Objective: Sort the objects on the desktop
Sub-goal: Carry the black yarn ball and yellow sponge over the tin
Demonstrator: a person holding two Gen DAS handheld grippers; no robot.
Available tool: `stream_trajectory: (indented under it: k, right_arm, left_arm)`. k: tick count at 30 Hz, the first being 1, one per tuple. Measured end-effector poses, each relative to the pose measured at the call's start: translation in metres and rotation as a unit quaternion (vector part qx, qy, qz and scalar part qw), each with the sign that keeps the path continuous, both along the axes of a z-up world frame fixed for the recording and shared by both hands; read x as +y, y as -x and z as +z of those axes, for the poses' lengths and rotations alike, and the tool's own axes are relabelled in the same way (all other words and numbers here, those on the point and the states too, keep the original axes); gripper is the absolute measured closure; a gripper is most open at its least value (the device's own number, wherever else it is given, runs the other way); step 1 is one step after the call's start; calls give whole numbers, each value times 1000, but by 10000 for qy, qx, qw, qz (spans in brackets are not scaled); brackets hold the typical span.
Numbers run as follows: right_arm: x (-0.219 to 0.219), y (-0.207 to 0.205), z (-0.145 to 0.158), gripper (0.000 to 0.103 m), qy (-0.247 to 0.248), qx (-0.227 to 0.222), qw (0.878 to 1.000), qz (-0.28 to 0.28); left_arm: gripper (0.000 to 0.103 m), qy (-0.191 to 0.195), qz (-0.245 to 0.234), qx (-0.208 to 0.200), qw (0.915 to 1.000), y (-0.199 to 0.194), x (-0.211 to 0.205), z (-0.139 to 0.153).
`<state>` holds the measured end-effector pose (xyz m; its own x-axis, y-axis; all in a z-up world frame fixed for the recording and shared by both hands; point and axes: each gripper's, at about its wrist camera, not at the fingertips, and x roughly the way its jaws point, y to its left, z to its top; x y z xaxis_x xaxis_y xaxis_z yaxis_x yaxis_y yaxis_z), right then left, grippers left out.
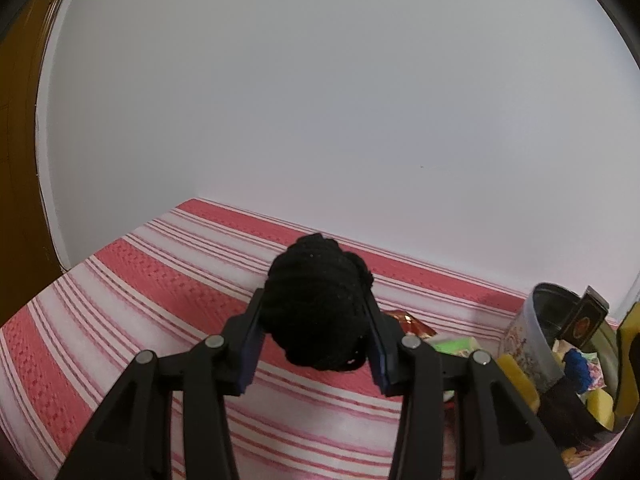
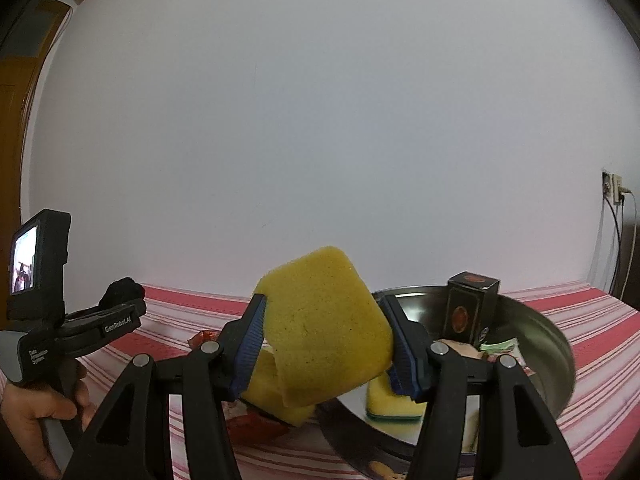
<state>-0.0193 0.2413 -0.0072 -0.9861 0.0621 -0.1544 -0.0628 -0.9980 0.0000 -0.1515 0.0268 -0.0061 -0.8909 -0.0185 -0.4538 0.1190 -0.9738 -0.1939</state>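
- Our left gripper (image 1: 316, 320) pinches the black yarn ball (image 1: 316, 300), well left of the metal tin (image 1: 560, 336).
- Our right gripper (image 2: 324, 340) clamps a yellow sponge (image 2: 324, 320) just above the tin's near rim, nearer.

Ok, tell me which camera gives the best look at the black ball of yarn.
The left wrist view: the black ball of yarn fills the middle, clamped in the left gripper above the striped cloth. The right wrist view shows only a small dark tuft at the far left.
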Motion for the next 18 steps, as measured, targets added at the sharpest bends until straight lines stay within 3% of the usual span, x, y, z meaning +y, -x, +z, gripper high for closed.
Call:
stream_trajectory:
  k: [18]
  right_arm:
    - [32, -34, 3, 43, 21, 216, 9995, -216]
  left_arm:
    - [59, 262, -256, 265, 9990, -32, 37, 5]
